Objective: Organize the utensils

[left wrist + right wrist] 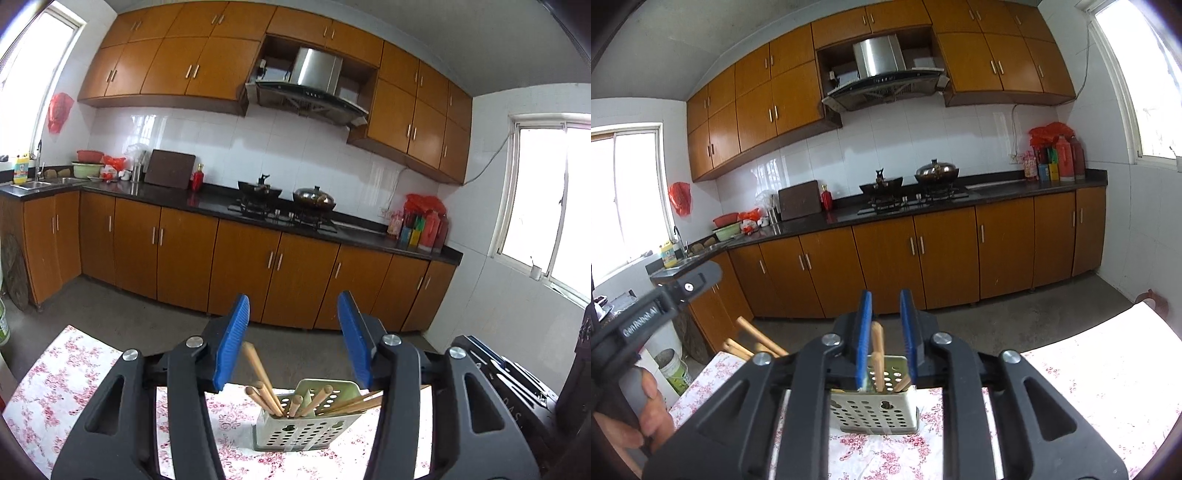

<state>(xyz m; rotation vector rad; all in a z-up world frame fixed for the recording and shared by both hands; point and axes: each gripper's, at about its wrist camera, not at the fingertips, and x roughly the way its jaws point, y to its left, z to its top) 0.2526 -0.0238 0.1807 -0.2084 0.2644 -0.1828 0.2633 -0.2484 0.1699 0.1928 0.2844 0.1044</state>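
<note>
A perforated metal utensil holder (306, 432) stands on the floral tablecloth and holds several wooden chopsticks (295, 404). My left gripper (293, 299) hangs just above it, its blue pads wide apart. One chopstick (255, 360) leans up beside the left pad, and nothing is gripped. In the right wrist view the same holder (875, 413) sits under my right gripper (885, 293). Its pads stand a little apart. An upright chopstick (877, 350) rises between them, close against the left pad and clear of the right one.
The table with the floral cloth (1108, 369) reaches to the right. A hand (646, 402) holds the left gripper's body (665, 299) at the left edge. Wooden sticks (757, 338) show past the table's left corner. A counter with cabinets (258, 254) lies across the floor.
</note>
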